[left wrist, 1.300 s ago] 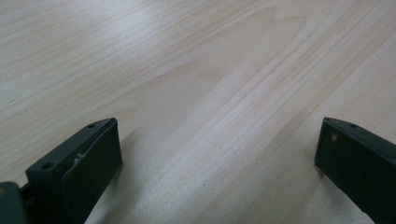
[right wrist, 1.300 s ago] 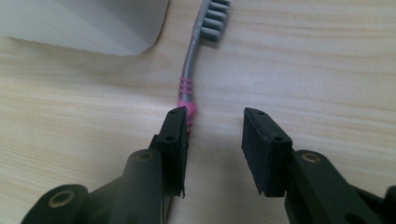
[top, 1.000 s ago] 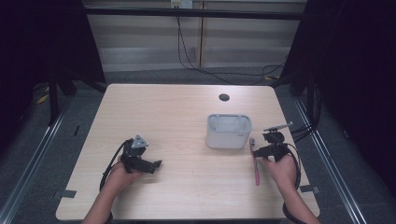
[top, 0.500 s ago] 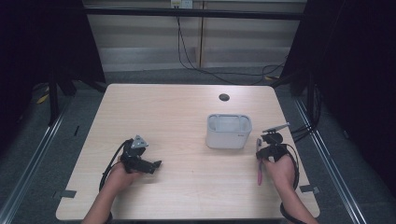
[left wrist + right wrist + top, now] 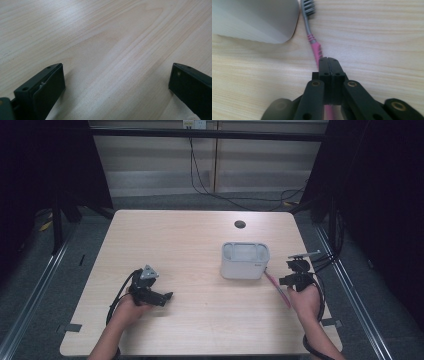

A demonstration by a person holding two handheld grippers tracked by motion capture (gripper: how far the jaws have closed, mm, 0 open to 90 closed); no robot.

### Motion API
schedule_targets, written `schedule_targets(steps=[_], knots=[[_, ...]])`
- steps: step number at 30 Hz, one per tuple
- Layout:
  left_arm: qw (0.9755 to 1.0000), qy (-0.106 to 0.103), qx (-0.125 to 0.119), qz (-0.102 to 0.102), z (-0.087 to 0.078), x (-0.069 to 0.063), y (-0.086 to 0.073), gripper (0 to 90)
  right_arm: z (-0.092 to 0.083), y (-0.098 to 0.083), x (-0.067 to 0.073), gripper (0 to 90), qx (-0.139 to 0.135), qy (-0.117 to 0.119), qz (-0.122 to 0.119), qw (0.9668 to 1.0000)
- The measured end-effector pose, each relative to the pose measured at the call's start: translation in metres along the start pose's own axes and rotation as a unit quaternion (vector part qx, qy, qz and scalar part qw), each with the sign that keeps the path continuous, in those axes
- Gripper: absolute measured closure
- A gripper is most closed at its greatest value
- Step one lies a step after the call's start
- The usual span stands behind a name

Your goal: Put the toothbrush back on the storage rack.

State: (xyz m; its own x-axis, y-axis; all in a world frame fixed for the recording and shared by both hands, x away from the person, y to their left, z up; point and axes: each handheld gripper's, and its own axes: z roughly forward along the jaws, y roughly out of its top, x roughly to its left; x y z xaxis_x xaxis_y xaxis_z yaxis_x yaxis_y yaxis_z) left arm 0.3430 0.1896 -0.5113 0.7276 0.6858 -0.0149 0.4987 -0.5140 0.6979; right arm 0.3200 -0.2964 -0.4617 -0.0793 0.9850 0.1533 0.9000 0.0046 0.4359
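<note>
A pink toothbrush with a grey bristle head lies on the wooden table, its head beside the white holder. My right gripper has just been closing, and its jaws now stand pressed together on the pink handle, which runs out from under them on both sides. My left gripper rests at the front left of the table, open, with only bare wood between its fingers.
A small dark round hole sits near the table's far edge. Cables trail off the right side of the table. Metal rails run along the floor on both sides, and dark curtains hang around the table.
The right hand has shifted slightly over the toothbrush handle and its gripper now sits on it. The left hand and gripper have kept still.
</note>
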Motion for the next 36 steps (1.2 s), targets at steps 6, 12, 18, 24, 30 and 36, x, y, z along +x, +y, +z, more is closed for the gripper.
schedule_targets(steps=[6, 12, 18, 24, 30, 36], knots=[[1.0000, 0.000, 0.003, 0.004, 0.000, 0.000, 0.000, 0.1, 0.010, 0.000, 0.001, 69.4, -0.002, 0.003, 0.003, 1.0000], [1.0000, 0.001, 0.003, 0.004, 0.000, 0.000, 0.000, 0.1, 0.013, 0.008, 0.000, 69.2, -0.003, -0.001, -0.007, 1.0000], [1.0000, 0.001, 0.003, 0.004, 0.000, 0.000, 0.000, 0.1, 0.023, 0.007, 0.008, 72.6, 0.010, 0.002, -0.030, 0.9995], [1.0000, 0.001, 0.003, 0.004, -0.001, 0.000, 0.000, 0.1, 0.023, 0.005, 0.007, 81.0, 0.015, -0.008, -0.024, 0.9996], [1.0000, 0.000, 0.002, 0.004, -0.001, 0.000, 0.000, 0.1, 0.017, -0.003, -0.004, 81.2, 0.013, -0.008, 0.003, 0.9999], [1.0000, 0.000, 0.001, 0.000, -0.001, 0.000, 0.000, 0.1, 0.014, -0.004, -0.007, 77.8, 0.012, -0.014, -0.007, 0.9998]])
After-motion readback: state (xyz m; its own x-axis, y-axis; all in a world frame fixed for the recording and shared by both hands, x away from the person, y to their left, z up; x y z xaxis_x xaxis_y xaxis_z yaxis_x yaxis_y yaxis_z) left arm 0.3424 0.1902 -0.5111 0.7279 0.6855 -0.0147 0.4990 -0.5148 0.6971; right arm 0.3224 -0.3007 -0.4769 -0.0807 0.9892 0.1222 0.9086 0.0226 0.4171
